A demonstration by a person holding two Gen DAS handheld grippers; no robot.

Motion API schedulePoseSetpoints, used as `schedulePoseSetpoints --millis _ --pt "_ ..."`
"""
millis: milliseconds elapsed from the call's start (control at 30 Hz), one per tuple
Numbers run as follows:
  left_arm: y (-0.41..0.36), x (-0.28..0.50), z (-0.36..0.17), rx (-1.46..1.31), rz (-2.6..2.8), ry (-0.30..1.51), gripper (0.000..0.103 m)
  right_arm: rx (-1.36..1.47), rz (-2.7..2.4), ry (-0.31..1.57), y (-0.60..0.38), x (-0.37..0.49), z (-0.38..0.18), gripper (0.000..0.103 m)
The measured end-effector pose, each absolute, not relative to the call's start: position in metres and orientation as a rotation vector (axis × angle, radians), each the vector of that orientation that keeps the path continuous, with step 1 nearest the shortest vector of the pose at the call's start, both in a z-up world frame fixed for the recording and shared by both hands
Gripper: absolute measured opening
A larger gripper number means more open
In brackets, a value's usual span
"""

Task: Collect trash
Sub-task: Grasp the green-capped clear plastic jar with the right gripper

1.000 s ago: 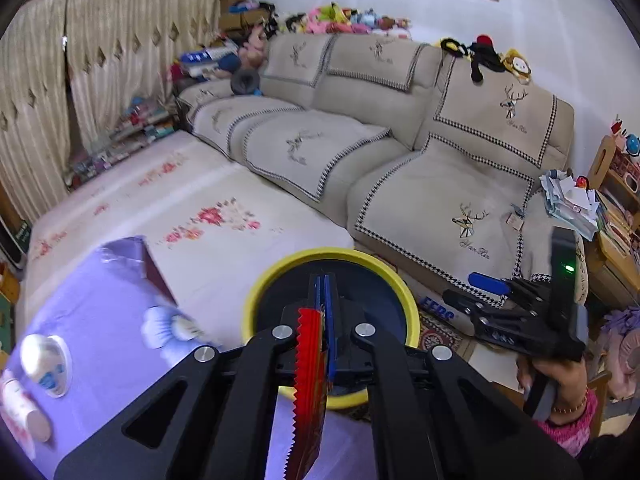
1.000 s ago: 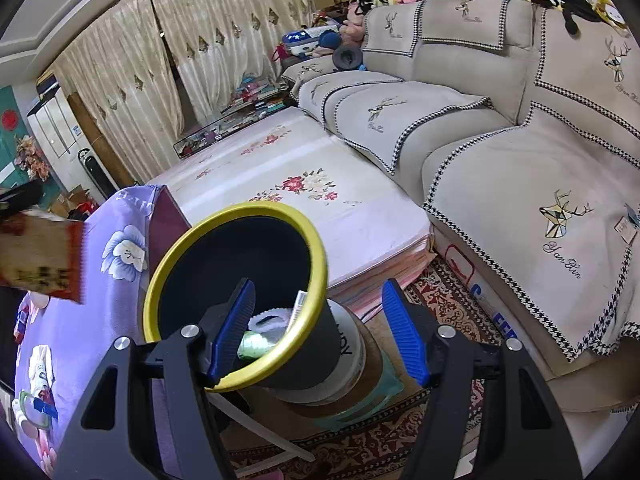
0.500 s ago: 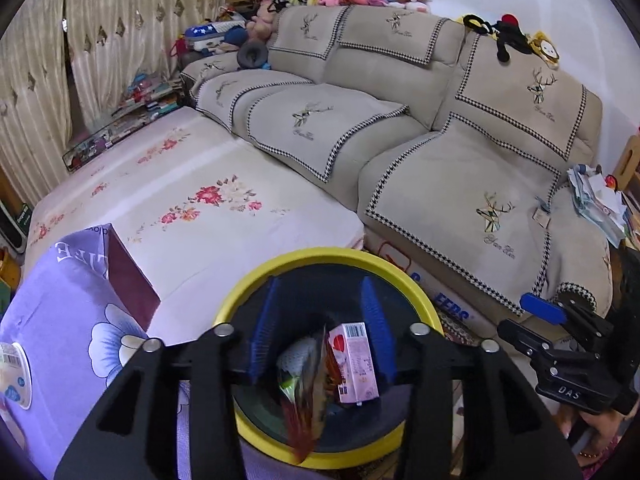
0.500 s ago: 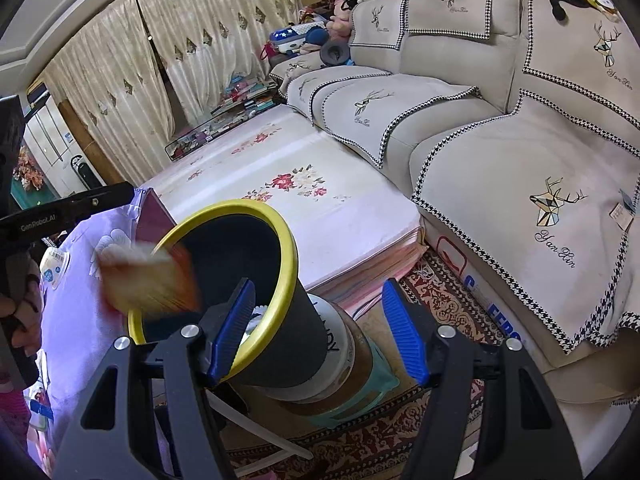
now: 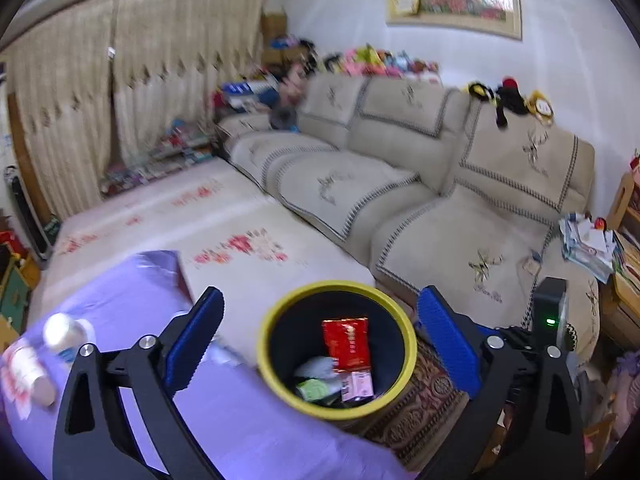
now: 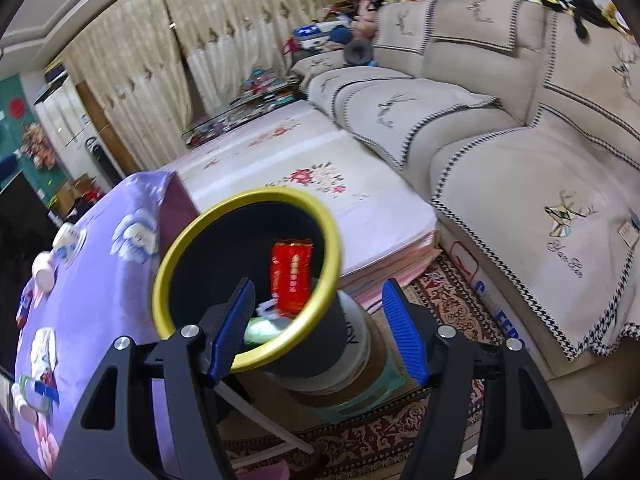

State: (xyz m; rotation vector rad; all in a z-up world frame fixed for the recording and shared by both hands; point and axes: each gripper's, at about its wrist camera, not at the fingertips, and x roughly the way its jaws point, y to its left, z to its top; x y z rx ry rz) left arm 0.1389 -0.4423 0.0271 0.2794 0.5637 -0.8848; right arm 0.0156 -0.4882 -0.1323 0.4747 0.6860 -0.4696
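We hold our left gripper (image 5: 316,340) above the yellow-rimmed bin (image 5: 336,286), its jaws opening wide with nothing between them. Directly below and ahead of it, a red snack packet (image 5: 346,344) lies inside the bin on other wrappers. Our right gripper (image 6: 320,328) has its jaws parted around the bin's near rim, one finger inside and one outside, though we cannot tell whether the pads press on it. To the left of the left gripper, small bottles (image 5: 24,364) lie on the purple-covered desk (image 5: 132,300). They look light, stiff and slippery; we judge a grip across the middle of the body safest.
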Motion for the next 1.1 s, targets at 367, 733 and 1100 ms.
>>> schedulePoseSetpoints --millis 367,733,1100 --pt "-0.259 0.105 0.043 0.144 -0.62 0.495 0.098 0.36 -0.321 0.726 -0.409 0.054 -0.118 0.063" --pt "-0.059 0.088 0.017 -0.033 -0.25 0.486 0.098 0.214 -0.084 0.79 -0.298 0.102 -0.109 0.063" --pt "0.004 0.078 -0.008 -0.098 -0.182 0.509 0.098 0.125 0.192 0.794 -0.193 0.113 -0.096 0.063"
